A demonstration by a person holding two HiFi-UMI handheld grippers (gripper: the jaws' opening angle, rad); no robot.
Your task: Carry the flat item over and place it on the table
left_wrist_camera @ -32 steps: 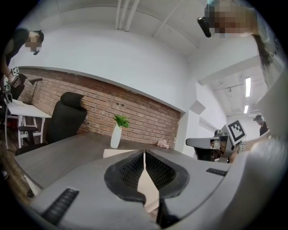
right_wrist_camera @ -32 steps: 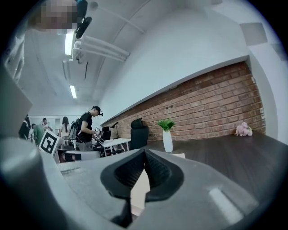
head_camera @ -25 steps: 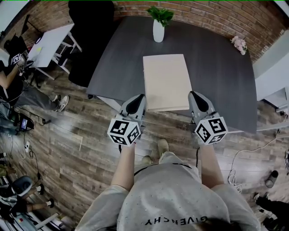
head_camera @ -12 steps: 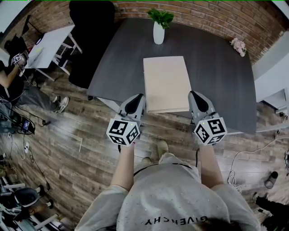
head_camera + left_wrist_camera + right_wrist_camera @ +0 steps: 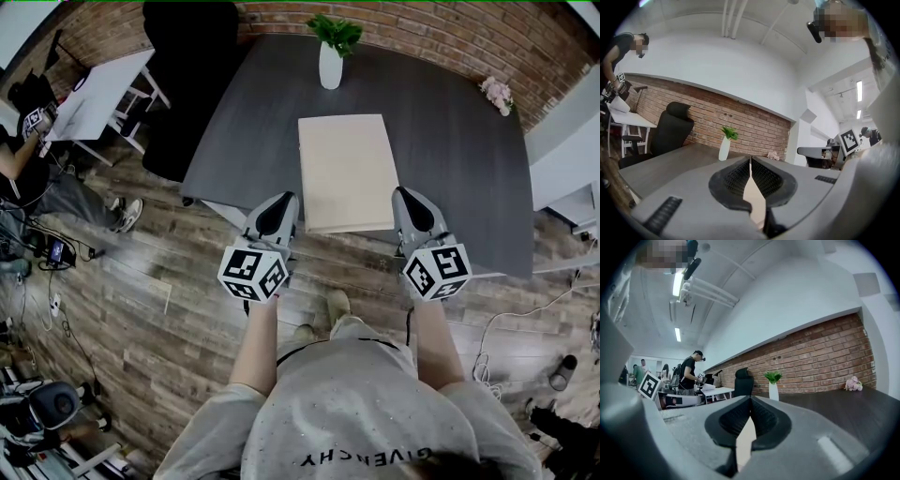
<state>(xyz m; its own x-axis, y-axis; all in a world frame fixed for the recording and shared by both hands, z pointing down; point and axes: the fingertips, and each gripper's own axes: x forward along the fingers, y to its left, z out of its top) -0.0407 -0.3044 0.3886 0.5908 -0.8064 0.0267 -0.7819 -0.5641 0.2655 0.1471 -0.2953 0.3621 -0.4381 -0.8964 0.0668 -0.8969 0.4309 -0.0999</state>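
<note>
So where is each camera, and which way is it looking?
Head view: on the person's head, looking down at the board, table, forearms, left claw and right claw.
Left gripper view: on the left claw, looking level along its jaws across the table to the vase.
Right gripper view: on the right claw, facing likewise.
Shared: all show board and vase.

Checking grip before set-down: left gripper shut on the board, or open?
Shut on it. The left gripper view shows the left gripper with jaws closed on the pale board, its edge pinched between them.
</note>
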